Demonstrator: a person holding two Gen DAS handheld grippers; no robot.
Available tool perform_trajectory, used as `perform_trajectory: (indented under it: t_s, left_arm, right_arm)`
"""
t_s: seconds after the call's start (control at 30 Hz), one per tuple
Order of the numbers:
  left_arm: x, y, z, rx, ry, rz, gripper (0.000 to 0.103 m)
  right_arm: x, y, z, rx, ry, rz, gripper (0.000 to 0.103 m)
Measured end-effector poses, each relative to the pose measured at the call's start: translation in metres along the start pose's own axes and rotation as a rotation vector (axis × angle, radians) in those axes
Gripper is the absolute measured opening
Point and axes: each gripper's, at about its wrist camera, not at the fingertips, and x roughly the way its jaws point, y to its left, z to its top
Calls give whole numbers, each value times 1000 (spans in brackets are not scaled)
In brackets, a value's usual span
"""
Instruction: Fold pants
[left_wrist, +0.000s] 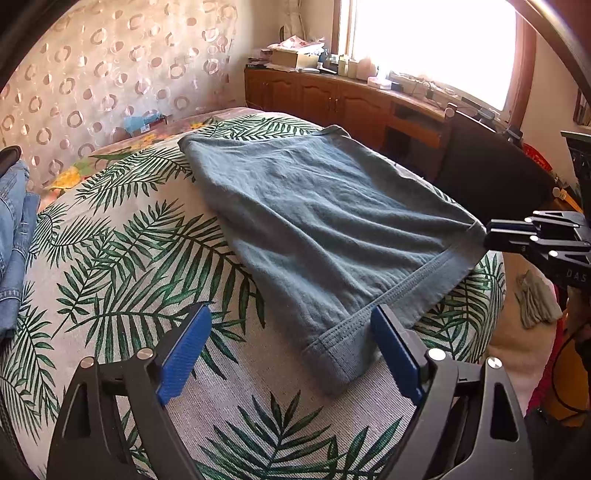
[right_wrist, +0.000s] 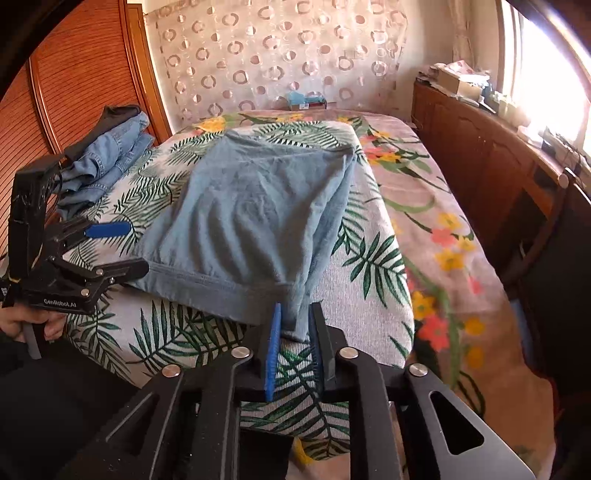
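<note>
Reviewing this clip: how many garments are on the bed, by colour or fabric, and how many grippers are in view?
Grey-blue pants, spread on the leaf-print cover: 1
Blue denim garments, in a pile at the bed's edge: at least 1; separate pieces cannot be told apart
Grippers: 2, left gripper and right gripper
Total: at least 4

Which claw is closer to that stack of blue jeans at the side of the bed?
Left. The left claw sits at the grey pants' waistband corner, just before the jeans. The right claw is at the opposite corner.
</note>
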Motion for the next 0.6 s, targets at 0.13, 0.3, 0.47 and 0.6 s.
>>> perform_trajectory:
  t_s: [0.13,0.3,0.47,0.6]
  left_arm:
    - [0,1,-2,-7,13,-21,77]
    - [3,-1,-5,-16,33,-50,67]
    - [3,0,-6,-19,40,-54,67]
    - [2,-1,-7,-19,41,-51,67]
  right_arm:
    - [1,1,4,5,-26,0,24]
    - [19,-1,0,20,8,4,24]
    - [27,-3,-11,24,35,-4,24]
    - [28,-4,-11,39,29,2,24]
